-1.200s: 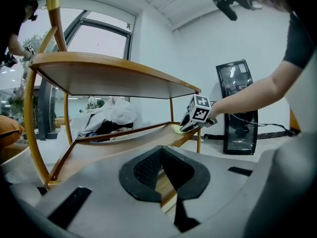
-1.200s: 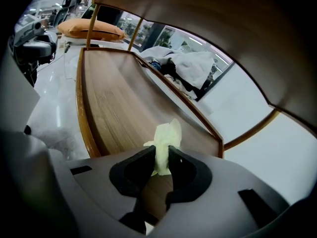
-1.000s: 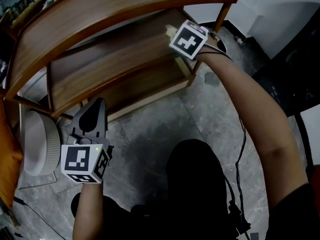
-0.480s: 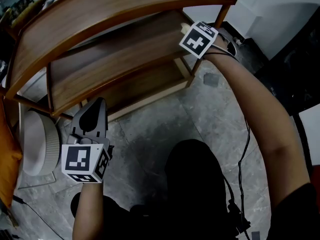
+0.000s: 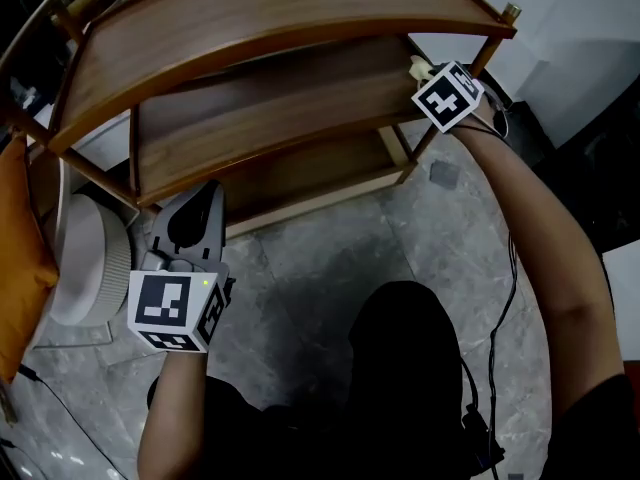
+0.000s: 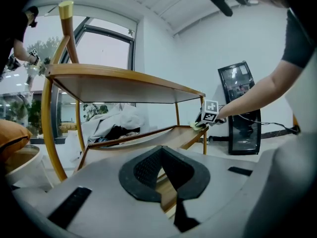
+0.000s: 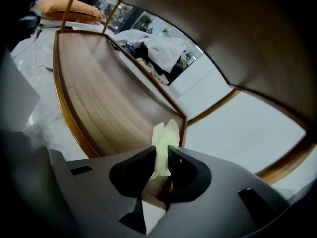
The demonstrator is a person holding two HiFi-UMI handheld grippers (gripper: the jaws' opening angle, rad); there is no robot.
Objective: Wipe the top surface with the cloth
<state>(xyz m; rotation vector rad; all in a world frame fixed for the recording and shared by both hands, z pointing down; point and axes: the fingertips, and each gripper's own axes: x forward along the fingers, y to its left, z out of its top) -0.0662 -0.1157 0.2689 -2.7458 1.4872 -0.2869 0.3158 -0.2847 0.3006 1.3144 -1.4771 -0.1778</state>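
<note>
A: What is shown from the head view?
B: The cloth [image 5: 417,66] is held at the middle shelf's [image 5: 260,118] right end, under the top surface [image 5: 260,8], by the right gripper [image 5: 428,76]. The left gripper [image 5: 200,200] is held low.
A: Left gripper view?
B: Its jaws are seen closed, with nothing between them.
A: Right gripper view?
B: The cloth is pinched tightly. Soft and light, it is judged best gripped at a bunched fold.

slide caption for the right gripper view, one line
Right gripper shut on a pale yellow cloth at the end of a curved wooden shelf.
</note>
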